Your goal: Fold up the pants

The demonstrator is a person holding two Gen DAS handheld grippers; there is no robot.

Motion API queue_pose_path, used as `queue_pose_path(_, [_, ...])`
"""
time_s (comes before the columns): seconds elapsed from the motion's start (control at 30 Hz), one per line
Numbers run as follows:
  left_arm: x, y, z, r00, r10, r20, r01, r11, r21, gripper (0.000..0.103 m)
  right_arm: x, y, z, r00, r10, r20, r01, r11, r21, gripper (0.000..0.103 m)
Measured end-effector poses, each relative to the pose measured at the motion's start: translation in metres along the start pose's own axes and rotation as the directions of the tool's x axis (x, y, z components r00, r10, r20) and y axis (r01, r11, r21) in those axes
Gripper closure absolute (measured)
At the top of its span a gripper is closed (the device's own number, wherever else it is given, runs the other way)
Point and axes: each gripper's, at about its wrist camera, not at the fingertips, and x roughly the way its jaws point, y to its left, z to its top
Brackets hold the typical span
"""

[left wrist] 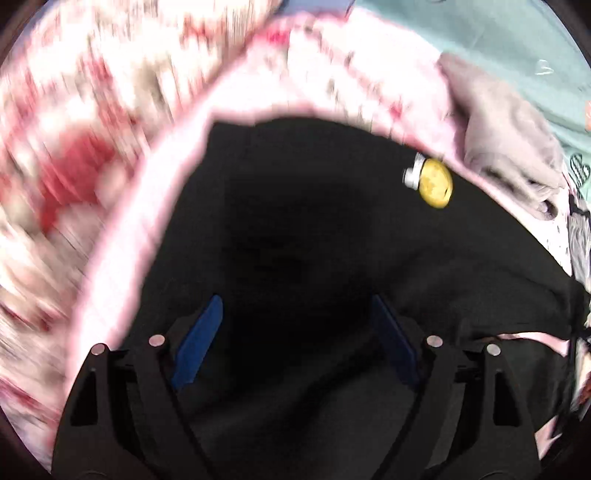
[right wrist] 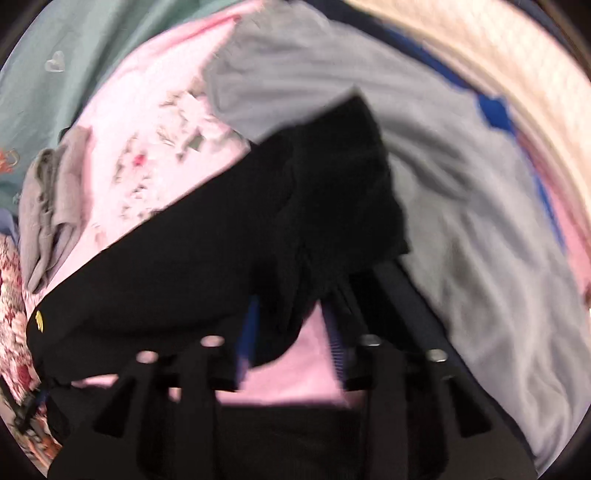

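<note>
The black pants (left wrist: 295, 206) lie spread on a pink sheet, with a round yellow patch (left wrist: 436, 182) near their far right edge. My left gripper (left wrist: 295, 314) hovers over them, its blue-padded jaws wide apart and empty. In the right wrist view the pants (right wrist: 229, 236) run from lower left up to a bunched end. My right gripper (right wrist: 291, 306) has black fabric hanging between its blue pads; the jaws stand partly apart, so the grip is unclear. The yellow patch (right wrist: 40, 320) shows at the far left.
A pink floral sheet (right wrist: 155, 122) covers the surface. A grey garment (right wrist: 480, 229) lies to the right of the pants, and a crumpled grey piece (left wrist: 502, 129) lies beyond them. Teal bedding (left wrist: 498, 33) lies at the back. A red floral cloth (left wrist: 66, 140) blurs past on the left.
</note>
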Motion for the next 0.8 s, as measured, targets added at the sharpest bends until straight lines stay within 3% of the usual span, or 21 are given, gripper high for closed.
queue_pose_path(0.07, [-0.018,0.001,0.026,0.997,0.042,0.06,-0.047,0.996,0.075,0.01,-0.031,0.009,-0.012,0.997,-0.011,0.075,0.014,0.999,-0.048,0.05])
queue_pose_path(0.17, [-0.014,-0.006,0.068,0.997,0.0,0.071,-0.017,0.972,0.234,0.008,-0.06,0.018,-0.034,0.988,0.105,0.116,-0.092,0.99,-0.111,0.045])
queue_pose_path(0.27, [0.005,-0.016,0.101,0.991,-0.113,0.065,0.071,0.886,0.459,0.008,-0.067,0.041,-0.05,0.983,0.151,0.105,-0.131,0.975,-0.181,0.045])
queue_pose_path(0.33, [0.024,-0.022,0.111,0.991,-0.133,0.011,0.107,0.838,0.535,0.008,-0.07,0.057,-0.062,0.985,0.153,0.084,-0.13,0.964,-0.234,0.045])
queue_pose_path(0.43, [0.051,-0.026,0.121,0.99,-0.131,-0.045,0.132,0.792,0.596,0.008,-0.074,0.078,-0.071,0.986,0.149,0.071,-0.122,0.948,-0.292,0.045])
queue_pose_path(0.53, [0.076,-0.027,0.121,0.983,-0.144,-0.114,0.184,0.774,0.606,0.008,-0.073,0.112,-0.068,0.981,0.188,0.042,-0.157,0.908,-0.389,0.045])
queue_pose_path(0.63, [0.097,-0.03,0.116,0.976,-0.119,-0.185,0.21,0.748,0.63,0.009,-0.058,0.177,-0.054,0.971,0.238,-0.024,-0.209,0.795,-0.569,0.045])
queue_pose_path(0.67, [0.096,-0.032,0.114,0.979,-0.121,-0.166,0.201,0.735,0.648,0.015,-0.054,0.195,-0.05,0.964,0.26,-0.049,-0.234,0.752,-0.617,0.045])
queue_pose_path(0.7, [0.094,-0.033,0.113,0.977,-0.138,-0.161,0.21,0.727,0.654,0.023,-0.044,0.231,-0.043,0.946,0.304,-0.112,-0.294,0.663,-0.688,0.043])
queue_pose_path(0.73, [0.089,-0.033,0.113,0.974,-0.161,-0.158,0.226,0.722,0.655,0.048,-0.036,0.253,-0.038,0.932,0.328,-0.153,-0.333,0.61,-0.719,0.039])
queue_pose_path(0.77, [0.084,-0.031,0.116,0.959,-0.213,-0.189,0.285,0.718,0.635,0.091,-0.026,0.282,-0.033,0.914,0.35,-0.205,-0.378,0.552,-0.743,0.029])
queue_pose_path(0.8, [0.083,-0.031,0.117,0.947,-0.239,-0.215,0.321,0.72,0.616,0.094,-0.016,0.304,-0.03,0.902,0.36,-0.239,-0.405,0.514,-0.756,0.024])
